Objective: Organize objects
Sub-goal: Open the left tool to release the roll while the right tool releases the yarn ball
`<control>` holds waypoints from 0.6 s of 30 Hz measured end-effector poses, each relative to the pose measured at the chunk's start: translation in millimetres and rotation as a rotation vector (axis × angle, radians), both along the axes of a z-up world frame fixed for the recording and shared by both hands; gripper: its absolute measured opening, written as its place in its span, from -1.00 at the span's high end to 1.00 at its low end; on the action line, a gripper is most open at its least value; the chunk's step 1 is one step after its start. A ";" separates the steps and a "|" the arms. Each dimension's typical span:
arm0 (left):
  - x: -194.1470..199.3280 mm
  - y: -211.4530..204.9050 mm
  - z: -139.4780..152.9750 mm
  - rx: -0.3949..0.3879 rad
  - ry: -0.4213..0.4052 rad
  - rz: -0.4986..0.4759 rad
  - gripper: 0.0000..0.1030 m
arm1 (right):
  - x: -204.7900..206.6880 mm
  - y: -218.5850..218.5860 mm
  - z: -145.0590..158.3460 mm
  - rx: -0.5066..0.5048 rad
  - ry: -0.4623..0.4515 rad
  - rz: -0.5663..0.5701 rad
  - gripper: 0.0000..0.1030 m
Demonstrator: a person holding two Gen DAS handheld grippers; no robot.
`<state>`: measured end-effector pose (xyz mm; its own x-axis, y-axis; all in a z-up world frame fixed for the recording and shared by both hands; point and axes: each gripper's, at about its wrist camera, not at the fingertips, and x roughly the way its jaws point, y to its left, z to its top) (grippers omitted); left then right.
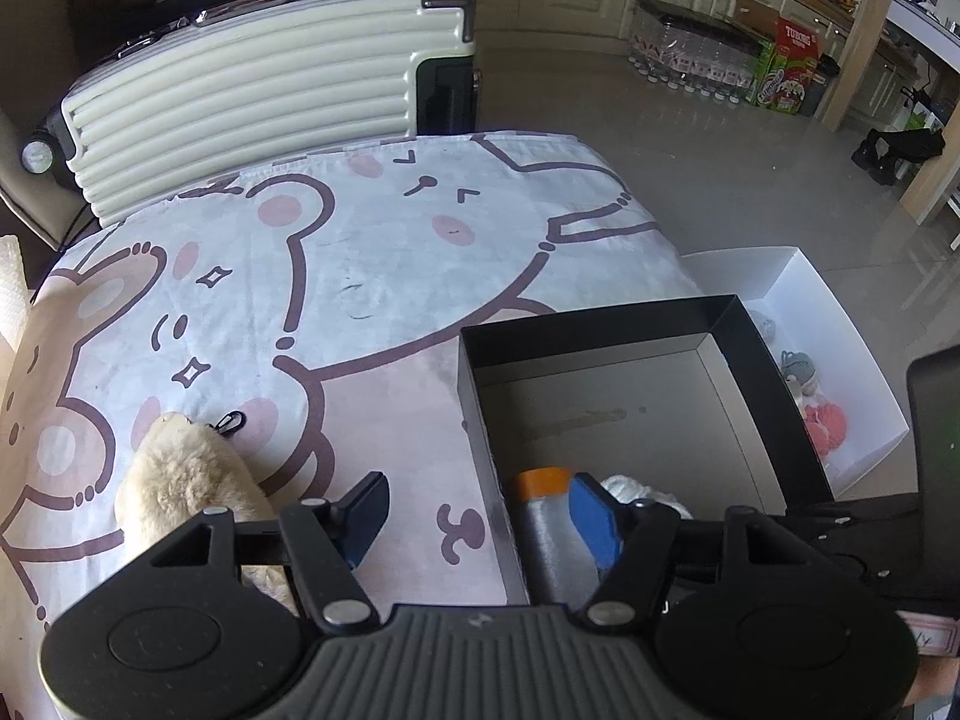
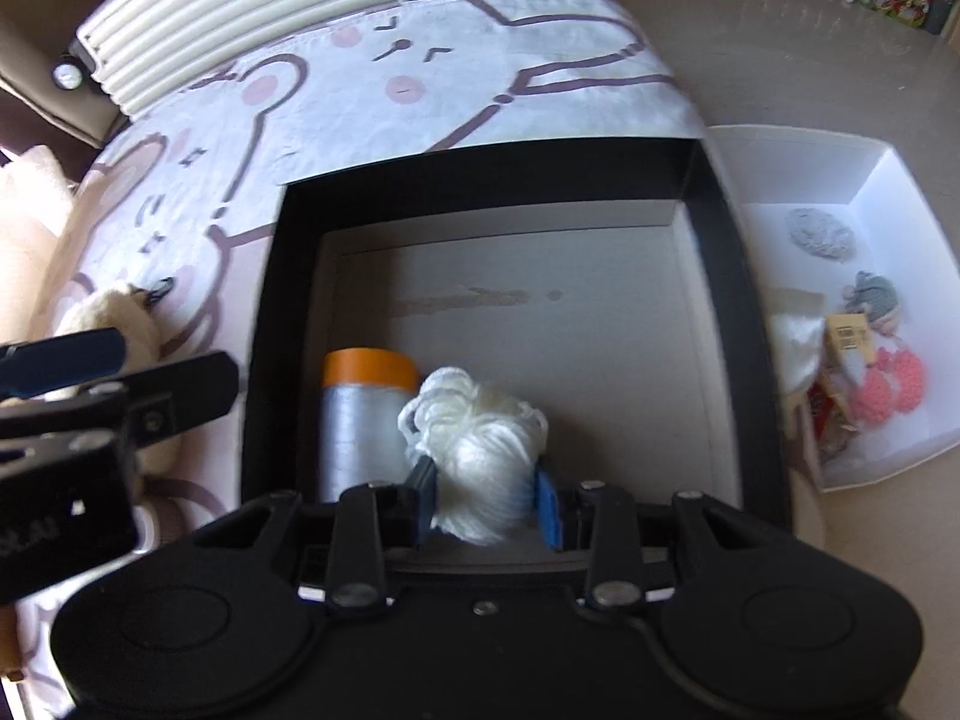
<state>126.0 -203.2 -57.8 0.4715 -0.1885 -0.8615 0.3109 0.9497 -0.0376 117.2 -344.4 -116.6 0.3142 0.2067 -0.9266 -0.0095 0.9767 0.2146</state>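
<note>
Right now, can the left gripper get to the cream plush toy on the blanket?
Probably yes. The left gripper stands open and holds nothing, and the plush toy lies uncovered on the blanket just beside its left finger. The black box sits on its other side.

matt black cardboard box point(image 2: 744, 276), pale smooth paper-like floor inside | soft white yarn bundle point(image 2: 480, 438), stringy | silvery glossy roll with orange plastic-looking end point(image 2: 366, 414) | fluffy cream plush toy point(image 1: 186, 474) | printed cartoon cloth cover point(image 1: 372, 252), smooth, matt | ribbed cream hard-shell suitcase point(image 1: 252, 90), slightly glossy | white smooth cardboard tray point(image 2: 888, 192)
</note>
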 end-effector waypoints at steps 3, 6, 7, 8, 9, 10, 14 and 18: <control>1.3 3.4 0.1 -0.003 -0.001 0.010 -0.30 | 0.8 -1.3 -0.1 0.053 0.014 -0.026 0.33; 1.8 4.1 -0.1 0.001 0.000 0.013 -0.30 | -0.4 -5.0 -10.0 0.083 0.075 -0.029 0.33; 1.7 4.0 -0.2 0.001 0.000 0.012 -0.30 | -2.5 -1.2 -12.4 0.061 0.077 0.003 0.32; 1.6 4.0 -0.2 0.002 0.000 0.012 -0.30 | -4.1 3.1 -13.4 0.035 0.077 0.031 0.30; 1.3 4.0 -0.2 0.003 -0.001 0.010 -0.30 | -5.7 8.3 -14.0 0.008 0.075 0.054 0.27; 0.9 3.7 -0.2 0.005 -0.002 0.008 -0.30 | -6.3 11.9 -13.7 -0.016 0.073 0.069 0.25; -0.8 3.4 1.0 0.007 -0.006 0.007 -0.30 | -7.5 7.5 -8.8 -0.034 0.061 0.054 0.02; -2.1 1.5 1.9 0.009 -0.007 0.008 -0.32 | -10.6 -2.4 -2.1 -0.044 0.039 0.027 -0.14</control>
<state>123.9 -201.6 -55.9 0.4788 -0.1775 -0.8598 0.3039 0.9523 -0.0274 106.6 -346.7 -118.7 0.2728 0.1737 -0.9463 -0.0283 0.9846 0.1725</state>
